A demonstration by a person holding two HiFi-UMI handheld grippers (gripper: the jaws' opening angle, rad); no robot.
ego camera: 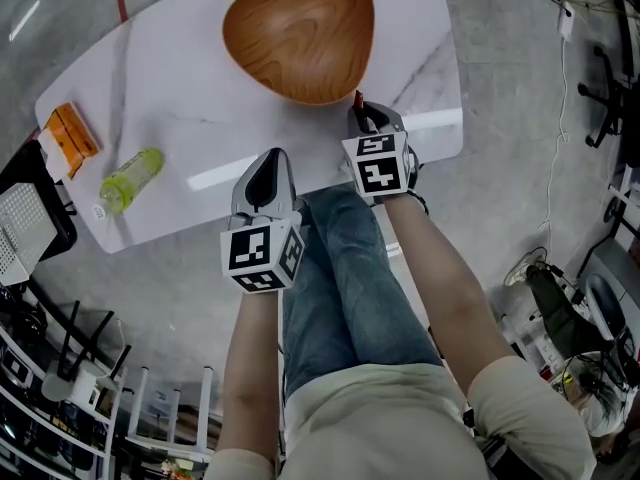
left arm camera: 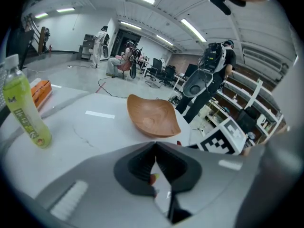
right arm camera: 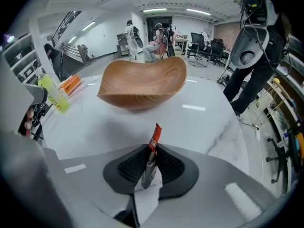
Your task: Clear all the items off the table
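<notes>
The right gripper point(right arm camera: 151, 162) held its jaws pinched on the lower half of a thin foil sachet point(right arm camera: 155, 136), probably light, limp and slippery, above the table point(ego camera: 180, 98) edge near the wooden bowl point(right arm camera: 142, 82), while the left gripper point(left arm camera: 155, 158) stayed apart with its jaws together.

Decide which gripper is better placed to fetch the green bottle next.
Probably left: the left gripper sits nearer the green bottle, while the right gripper is shut on a sachet.
</notes>
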